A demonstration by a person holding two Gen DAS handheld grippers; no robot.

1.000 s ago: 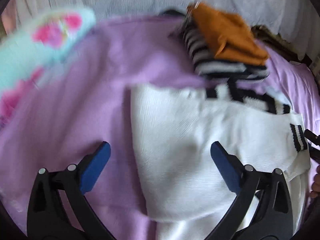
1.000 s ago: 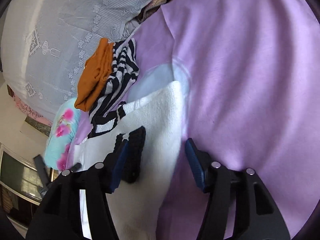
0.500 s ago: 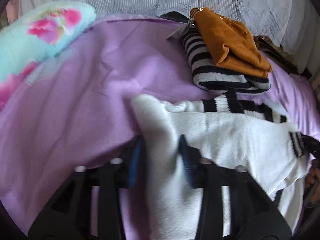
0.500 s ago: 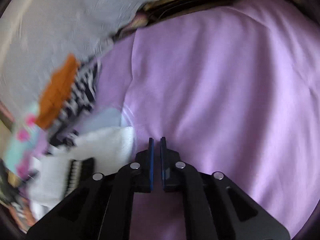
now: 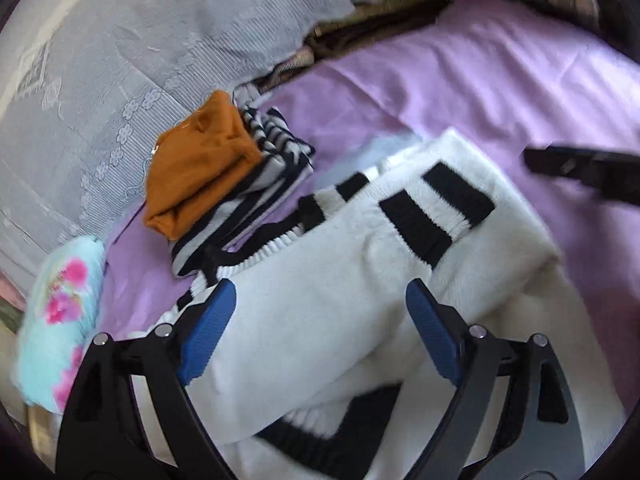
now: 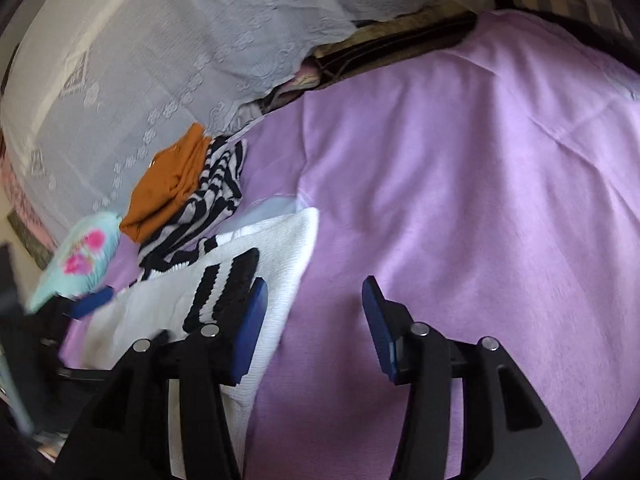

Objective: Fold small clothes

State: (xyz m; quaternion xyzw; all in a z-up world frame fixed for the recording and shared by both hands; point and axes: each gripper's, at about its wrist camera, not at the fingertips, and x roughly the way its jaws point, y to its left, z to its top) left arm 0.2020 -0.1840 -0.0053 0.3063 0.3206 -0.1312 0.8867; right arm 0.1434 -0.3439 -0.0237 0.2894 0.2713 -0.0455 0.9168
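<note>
A: Bedsheet (image 6: 460, 200), lilac, takes up most of both views; a pale lace-patterned cover (image 5: 120, 60) lies bunched along its far side.

B: And the garment being folded?

A: The white sweater (image 5: 340, 300) with black bands lies on the sheet, folded over on itself. In the left wrist view its long axis runs on a slant from lower left to upper right, the black-striped cuff (image 5: 436, 208) lying on top toward the upper right end. The black-trimmed hem is at the bottom, near the camera.

B: Anything next to it?

A: Just beyond it, a folded black-and-white striped top (image 5: 256, 188) with an orange garment (image 5: 196, 168) stacked on it. A turquoise floral pillow (image 5: 56, 320) sits at the left edge.

B: The grippers?

A: The left hand-held gripper (image 5: 316, 328) is spread wide above the sweater's body, nothing between its blue pads. The right hand-held gripper (image 6: 314, 316) is also parted and grips nothing; its left pad is over the sweater's edge, its right over bare sheet.
</note>
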